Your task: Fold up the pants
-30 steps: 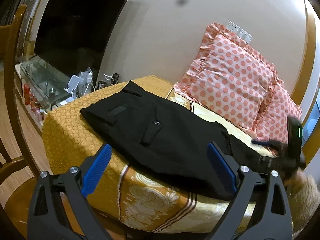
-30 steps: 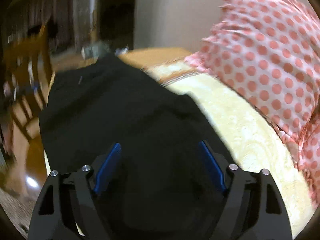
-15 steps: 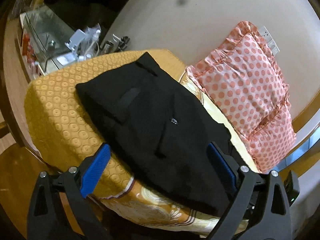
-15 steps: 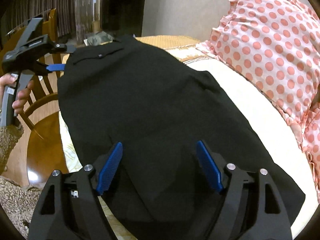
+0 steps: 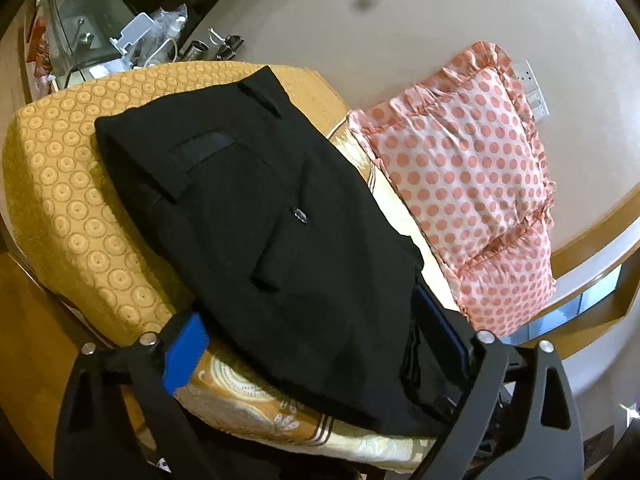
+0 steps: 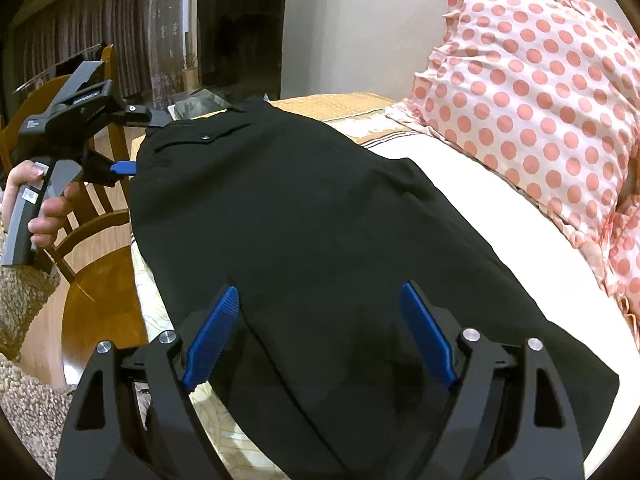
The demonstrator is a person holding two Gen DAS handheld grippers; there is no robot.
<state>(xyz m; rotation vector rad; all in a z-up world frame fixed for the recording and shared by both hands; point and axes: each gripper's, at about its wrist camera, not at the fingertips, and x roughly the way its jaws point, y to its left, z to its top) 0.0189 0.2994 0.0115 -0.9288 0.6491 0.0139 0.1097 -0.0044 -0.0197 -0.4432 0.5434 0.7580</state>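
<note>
Black pants (image 5: pixel 280 216) lie flat on the bed, waistband at the far left end; in the right wrist view the pants (image 6: pixel 320 216) run from the waistband far away to the leg end near me. My left gripper (image 5: pixel 316 344) is open, its blue pads just above the near edge of the pants around the seat. It also shows in the right wrist view (image 6: pixel 128 142), held in a hand at the waistband side. My right gripper (image 6: pixel 320 332) is open, low over the leg part, holding nothing.
A yellow patterned bedspread (image 5: pixel 60 184) covers the bed. Pink polka-dot pillows (image 5: pixel 472 184) lean on the wall behind the pants. A wooden chair (image 6: pixel 92 208) stands left of the bed. A glass stand with clutter (image 5: pixel 100 32) and a dark TV (image 6: pixel 240 36) lie beyond.
My left gripper has moved closer and lower over the near edge of the pants. My right gripper has steadied and come lower over the leg part. Both stay open.
</note>
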